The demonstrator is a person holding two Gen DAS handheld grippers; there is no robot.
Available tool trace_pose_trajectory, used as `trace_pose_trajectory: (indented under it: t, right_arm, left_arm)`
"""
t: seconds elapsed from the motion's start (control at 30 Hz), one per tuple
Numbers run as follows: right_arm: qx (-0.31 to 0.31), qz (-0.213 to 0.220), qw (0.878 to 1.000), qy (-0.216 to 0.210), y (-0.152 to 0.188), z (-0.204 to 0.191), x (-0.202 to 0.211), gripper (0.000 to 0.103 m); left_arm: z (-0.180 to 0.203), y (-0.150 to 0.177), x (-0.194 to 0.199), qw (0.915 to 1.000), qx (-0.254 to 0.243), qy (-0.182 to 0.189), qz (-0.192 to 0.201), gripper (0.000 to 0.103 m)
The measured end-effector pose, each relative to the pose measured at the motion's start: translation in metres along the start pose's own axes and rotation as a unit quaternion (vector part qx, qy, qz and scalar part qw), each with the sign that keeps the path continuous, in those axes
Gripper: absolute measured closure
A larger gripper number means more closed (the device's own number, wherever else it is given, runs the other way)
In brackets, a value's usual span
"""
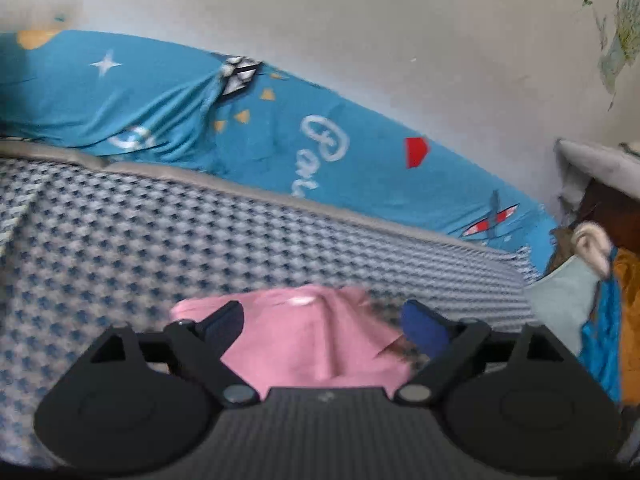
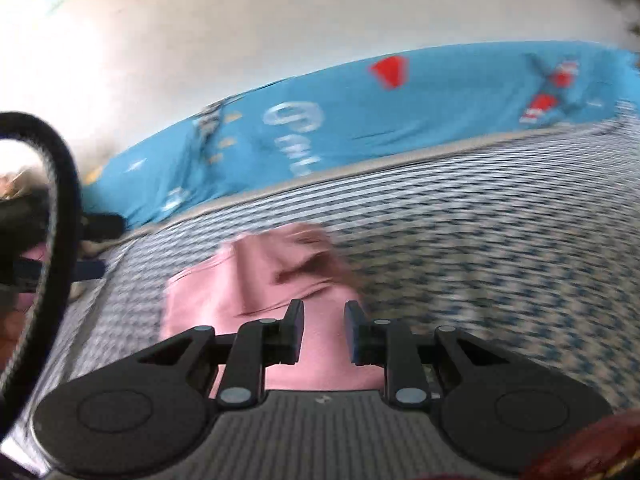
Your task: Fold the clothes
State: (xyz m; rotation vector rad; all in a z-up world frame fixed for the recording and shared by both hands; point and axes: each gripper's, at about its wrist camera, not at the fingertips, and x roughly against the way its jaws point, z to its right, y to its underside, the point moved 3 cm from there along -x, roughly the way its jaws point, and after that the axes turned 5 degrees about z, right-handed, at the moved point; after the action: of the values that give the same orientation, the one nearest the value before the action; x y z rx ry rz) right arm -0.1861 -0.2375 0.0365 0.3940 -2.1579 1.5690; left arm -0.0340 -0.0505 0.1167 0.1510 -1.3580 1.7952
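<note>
Nearest the right wrist camera, the right claw stood with a narrow gap between its fingers; pink cloth showed through the gap, but no pad visibly pressed on it, so the claw was slightly parted and gripping nothing I could confirm. The left claw was spread wide, empty, with the pink garment lying just beyond and below it on the checked mat.

The garment sat bunched rather than flat, one flap turned up ahead of the right claw. The risk, as I judged it: a pinch there would catch several layers, or only the top one, and drag the bundle crooked. The blur suggested haste, which would worsen aim.

Farther off, the blue printed sheet ran along the wall; a hard pull could slide the garment toward it.
</note>
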Motion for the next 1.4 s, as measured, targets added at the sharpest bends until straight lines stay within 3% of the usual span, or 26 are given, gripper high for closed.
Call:
trace_pose_trajectory:
  t: [0.2,0.47,0.87,1.03,1.23,1.4]
  right_arm:
    - [0.07,-0.03,0.997,-0.026,0.014,-0.033,-0.027,0.081]
    - [0.126,-0.069,0.989,-0.033,0.019,-0.037,-0.074,0.081]
    - [0.146,-0.064,0.987,-0.021,0.005,-0.036,-0.107,0.081]
    - [0.13,-0.021,0.991,0.005,-0.017,-0.03,-0.114,0.081]
    - [0.035,0.049,0.995,0.081,-0.05,0.003,-0.116,0.081]
    - [0.001,0.044,0.997,0.06,-0.058,0.011,-0.114,0.081]
  left_arm:
    - [-0.034,0.034,-0.012,0.9989,0.01,-0.038,-0.024,0.01]
    - [-0.046,0.058,-0.028,0.9962,-0.011,-0.068,-0.053,0.007]
    - [-0.044,0.076,-0.034,0.9935,-0.019,-0.066,-0.09,0.006]
    - [-0.044,0.079,-0.034,0.9926,-0.022,-0.067,-0.099,0.006]
    - [-0.045,0.083,-0.034,0.9922,-0.024,-0.062,-0.106,0.005]
    - [-0.045,0.086,-0.034,0.9919,-0.029,-0.063,-0.107,0.005]
